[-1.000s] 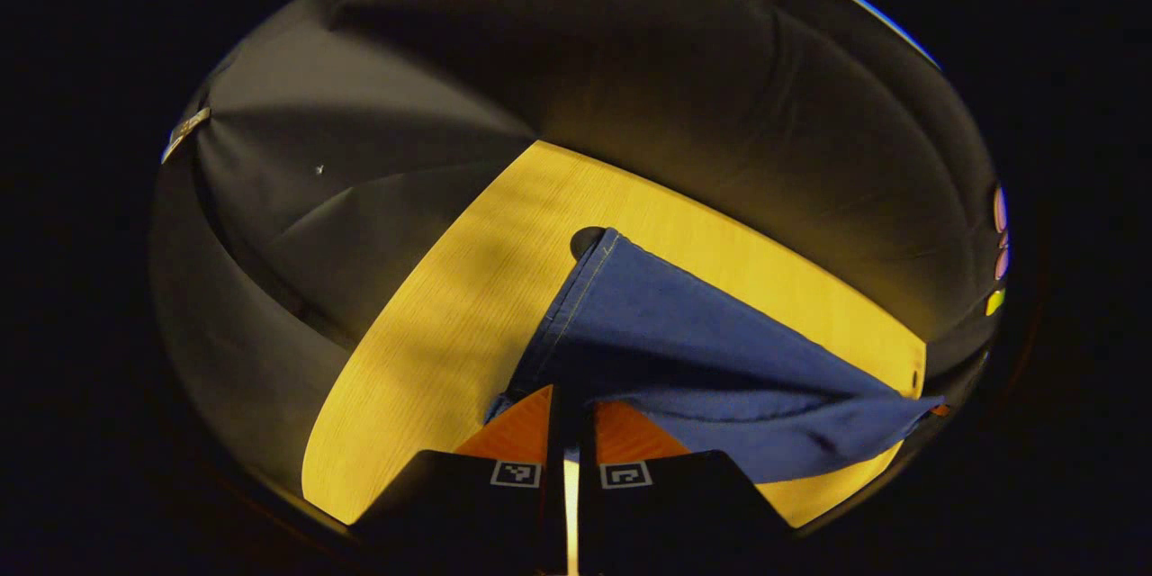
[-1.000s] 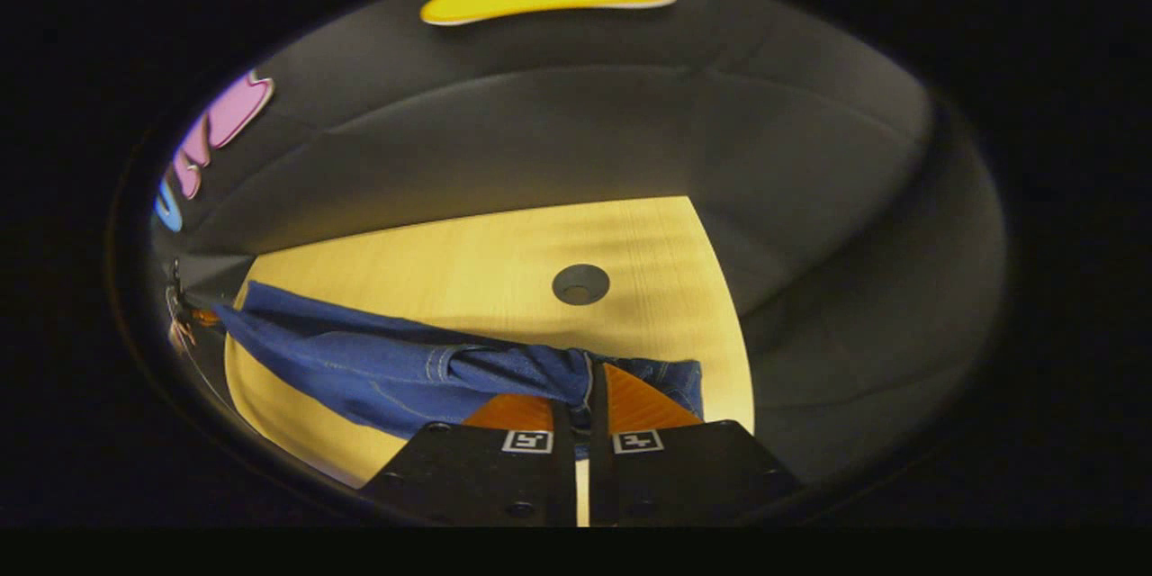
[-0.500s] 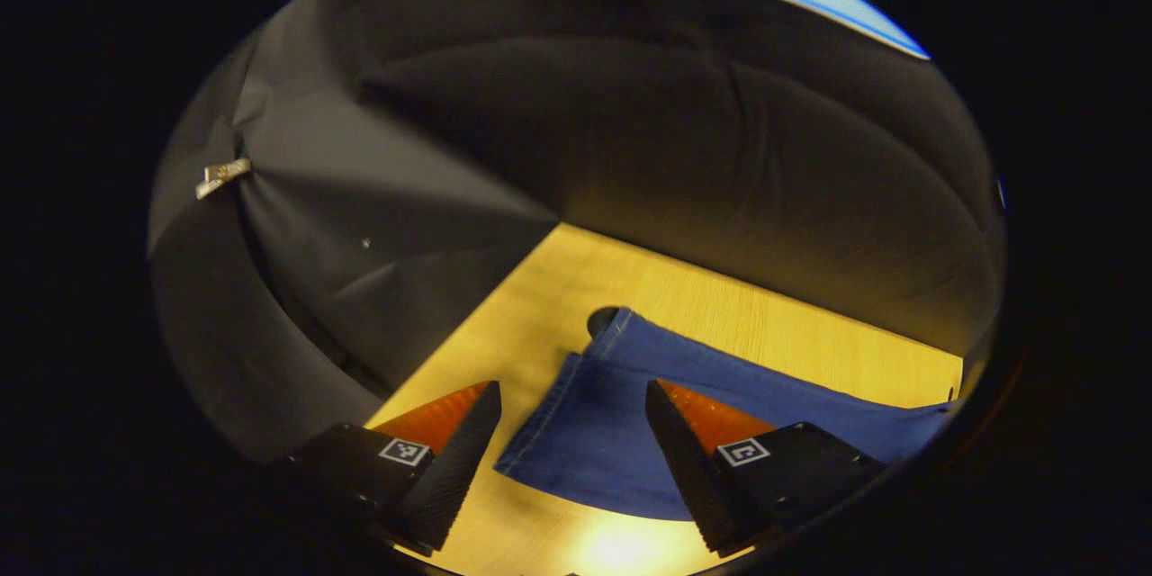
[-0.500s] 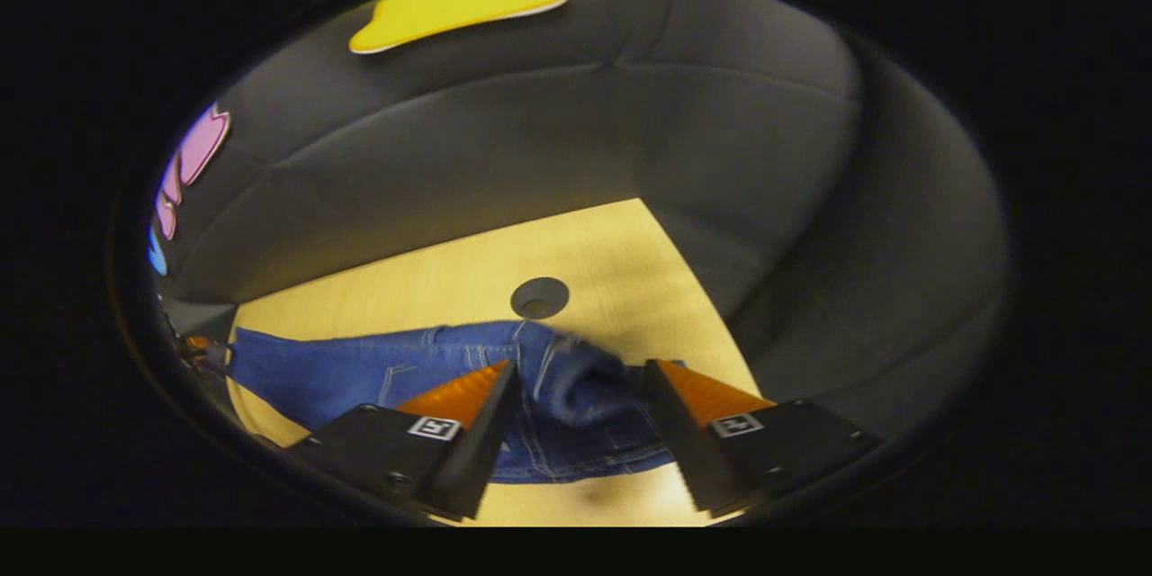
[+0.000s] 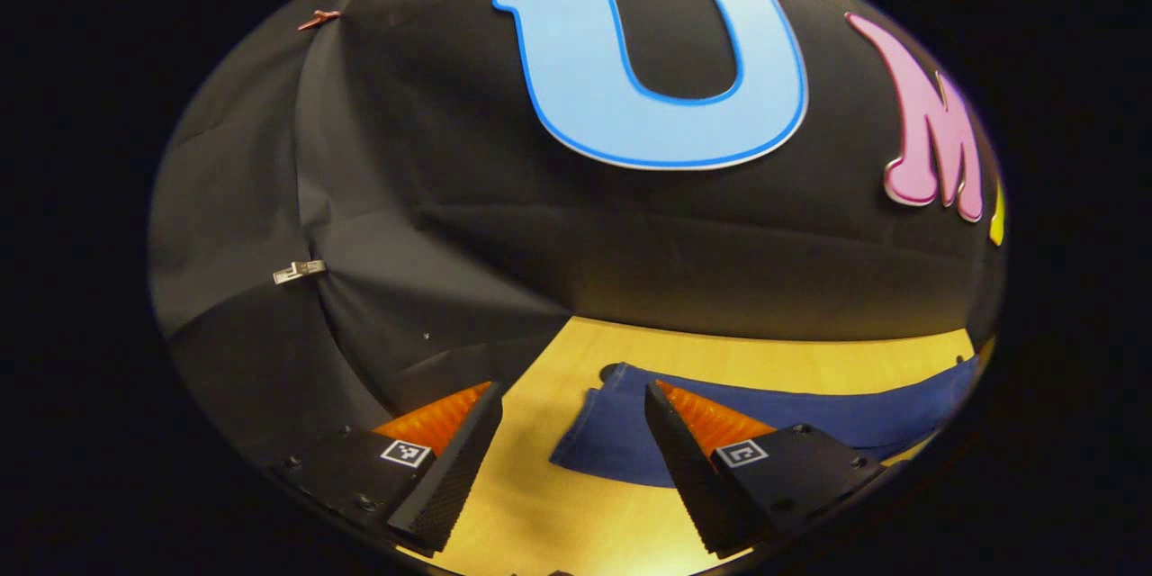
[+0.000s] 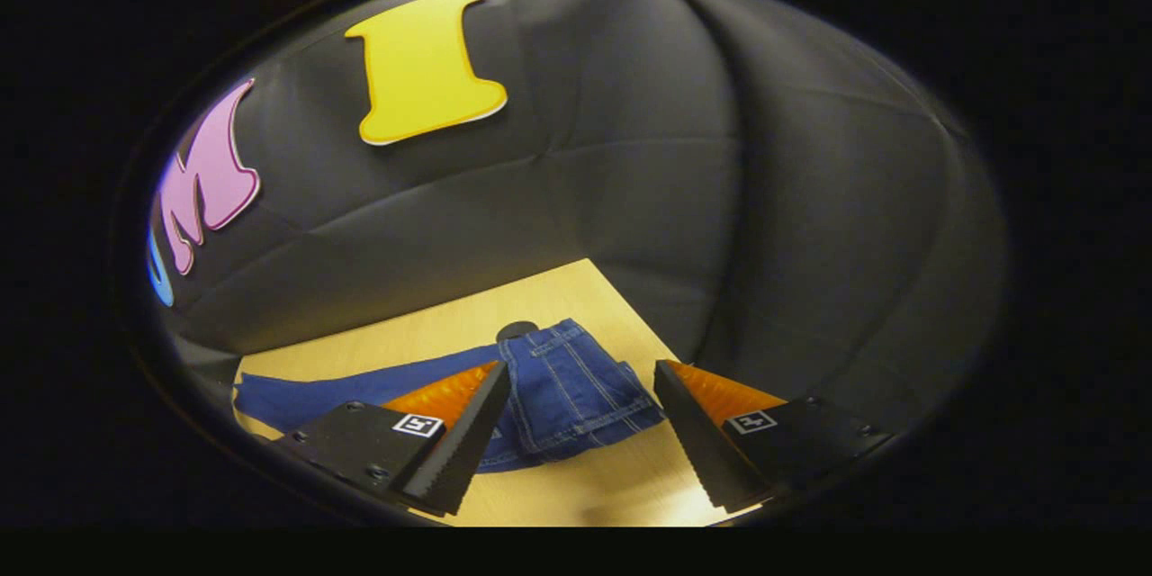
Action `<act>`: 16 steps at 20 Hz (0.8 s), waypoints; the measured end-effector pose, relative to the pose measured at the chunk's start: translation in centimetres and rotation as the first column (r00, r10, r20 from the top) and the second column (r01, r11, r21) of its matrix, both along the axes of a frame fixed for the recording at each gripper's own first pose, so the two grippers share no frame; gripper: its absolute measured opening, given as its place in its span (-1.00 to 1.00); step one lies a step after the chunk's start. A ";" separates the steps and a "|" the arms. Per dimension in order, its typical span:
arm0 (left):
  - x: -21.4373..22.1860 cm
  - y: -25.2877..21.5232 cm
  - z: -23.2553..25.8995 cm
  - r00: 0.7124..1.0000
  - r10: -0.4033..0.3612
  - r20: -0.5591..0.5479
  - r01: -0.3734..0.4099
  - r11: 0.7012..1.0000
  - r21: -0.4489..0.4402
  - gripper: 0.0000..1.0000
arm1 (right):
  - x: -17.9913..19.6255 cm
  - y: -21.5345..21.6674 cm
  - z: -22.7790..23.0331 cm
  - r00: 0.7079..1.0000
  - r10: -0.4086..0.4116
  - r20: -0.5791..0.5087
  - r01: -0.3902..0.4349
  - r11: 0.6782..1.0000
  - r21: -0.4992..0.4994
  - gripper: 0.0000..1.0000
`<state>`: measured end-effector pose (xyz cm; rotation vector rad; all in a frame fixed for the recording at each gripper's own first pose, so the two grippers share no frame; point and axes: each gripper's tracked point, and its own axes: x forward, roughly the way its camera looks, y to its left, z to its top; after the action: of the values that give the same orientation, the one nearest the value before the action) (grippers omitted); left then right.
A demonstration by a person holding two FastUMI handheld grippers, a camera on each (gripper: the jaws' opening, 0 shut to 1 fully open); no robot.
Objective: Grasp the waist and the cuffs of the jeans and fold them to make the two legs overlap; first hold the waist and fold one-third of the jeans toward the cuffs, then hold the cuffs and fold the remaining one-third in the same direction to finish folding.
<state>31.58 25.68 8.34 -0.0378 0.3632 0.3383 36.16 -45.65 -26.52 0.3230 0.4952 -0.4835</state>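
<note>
Both grippers spread and empty above the jeans on the table.

We find the jeans (image 6: 576,382) lying flat on the wooden table (image 5: 774,360), waist end in the right gripper view, cuff end (image 5: 612,432) in the left gripper view. The left gripper (image 5: 567,459) and right gripper (image 6: 580,436) stand with jaws wide apart, touching nothing. We judge the denim soft, limp and moderately heavy, with thick seams; the firmest holds are the waistband (image 6: 549,342) and the hemmed cuffs.
</note>
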 end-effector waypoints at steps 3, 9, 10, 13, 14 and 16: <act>-2.4 -0.8 -2.0 0.999 -0.050 0.009 0.050 0.998 -0.035 0.98 | -0.6 -0.3 -1.3 0.999 -0.036 -0.012 0.036 0.999 0.009 0.96; -4.5 -7.2 -3.5 0.991 -0.131 0.001 0.130 0.983 -0.131 0.98 | -1.2 -0.9 -4.2 0.993 -0.108 -0.051 0.110 0.993 0.042 0.96; -4.7 -8.0 -3.1 0.990 -0.143 0.009 0.143 0.980 -0.139 0.98 | -1.5 -0.8 -4.6 0.992 -0.110 -0.063 0.113 0.992 0.054 0.96; -4.8 -10.4 -2.7 0.982 -0.188 0.026 0.189 0.964 -0.189 0.97 | -1.4 0.0 -5.0 0.993 -0.099 -0.067 0.104 0.992 0.075 0.96; -4.8 -10.8 -2.6 0.980 -0.194 0.032 0.197 0.960 -0.202 0.98 | -1.4 -0.3 -5.4 0.993 -0.096 -0.070 0.100 0.993 0.068 0.97; -4.6 -11.1 -2.8 0.979 -0.200 0.037 0.203 0.961 -0.188 0.98 | -1.1 -0.2 -5.2 0.995 -0.084 -0.059 0.088 0.995 0.055 0.97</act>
<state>26.95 14.58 5.53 -0.1911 0.3775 0.1000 35.04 -45.85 -31.76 0.3881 0.5527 -0.5638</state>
